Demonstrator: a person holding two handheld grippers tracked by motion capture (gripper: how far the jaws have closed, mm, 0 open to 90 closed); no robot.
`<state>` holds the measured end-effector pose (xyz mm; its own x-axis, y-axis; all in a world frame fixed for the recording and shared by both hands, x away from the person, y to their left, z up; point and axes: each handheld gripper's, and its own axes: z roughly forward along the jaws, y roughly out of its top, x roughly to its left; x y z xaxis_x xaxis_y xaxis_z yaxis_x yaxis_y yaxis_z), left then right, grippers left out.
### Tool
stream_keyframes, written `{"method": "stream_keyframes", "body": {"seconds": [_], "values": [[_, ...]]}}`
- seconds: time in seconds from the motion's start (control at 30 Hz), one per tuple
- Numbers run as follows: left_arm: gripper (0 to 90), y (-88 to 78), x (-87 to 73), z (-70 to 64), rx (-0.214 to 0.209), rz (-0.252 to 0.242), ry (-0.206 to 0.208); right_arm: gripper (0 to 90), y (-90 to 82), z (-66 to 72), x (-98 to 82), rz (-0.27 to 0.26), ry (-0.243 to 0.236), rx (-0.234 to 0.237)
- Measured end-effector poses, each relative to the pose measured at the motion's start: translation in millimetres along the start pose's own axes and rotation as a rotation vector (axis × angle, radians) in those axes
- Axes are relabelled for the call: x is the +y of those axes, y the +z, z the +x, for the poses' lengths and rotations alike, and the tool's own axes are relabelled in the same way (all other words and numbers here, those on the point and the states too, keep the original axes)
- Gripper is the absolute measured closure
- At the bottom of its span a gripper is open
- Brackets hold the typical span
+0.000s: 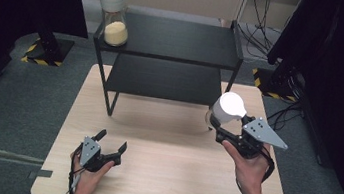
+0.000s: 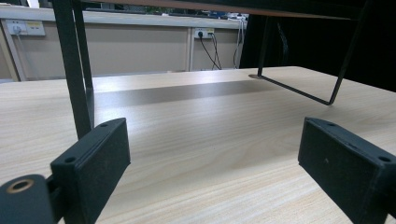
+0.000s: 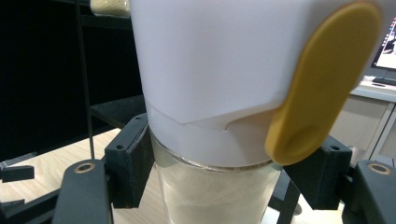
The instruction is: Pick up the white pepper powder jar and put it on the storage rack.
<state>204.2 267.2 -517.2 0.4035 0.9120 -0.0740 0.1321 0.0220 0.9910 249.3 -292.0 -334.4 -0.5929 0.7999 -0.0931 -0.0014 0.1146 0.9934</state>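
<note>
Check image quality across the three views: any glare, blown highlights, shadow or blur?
High view: the held jar's white lid is blown out, the side curtains go near black, and the shelf rack casts a soft shadow on the table. Left gripper view: evenly lit, with a dark shadow band under the rack and background sharp. Right gripper view: the lid is overexposed and slightly soft; the left background is dark.

Black two-jawed tongs (image 1: 108, 146) with grey screwed plates, trailing black cables, bare forearms.

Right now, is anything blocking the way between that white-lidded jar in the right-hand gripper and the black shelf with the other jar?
Nothing visible does. The right gripper holds the jar above the table, beside the shelf, whose top is bare apart from the other jar at its left end.
</note>
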Motion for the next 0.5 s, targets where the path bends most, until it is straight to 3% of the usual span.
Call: {"method": "stream_keyframes", "body": {"seconds": [0.5], "values": [[8.4, 0.0, -0.6, 0.3, -0.001, -0.004, -0.006, 30.4, 12.5, 0.0, 21.4, -0.019, -0.009, -0.017]]}}
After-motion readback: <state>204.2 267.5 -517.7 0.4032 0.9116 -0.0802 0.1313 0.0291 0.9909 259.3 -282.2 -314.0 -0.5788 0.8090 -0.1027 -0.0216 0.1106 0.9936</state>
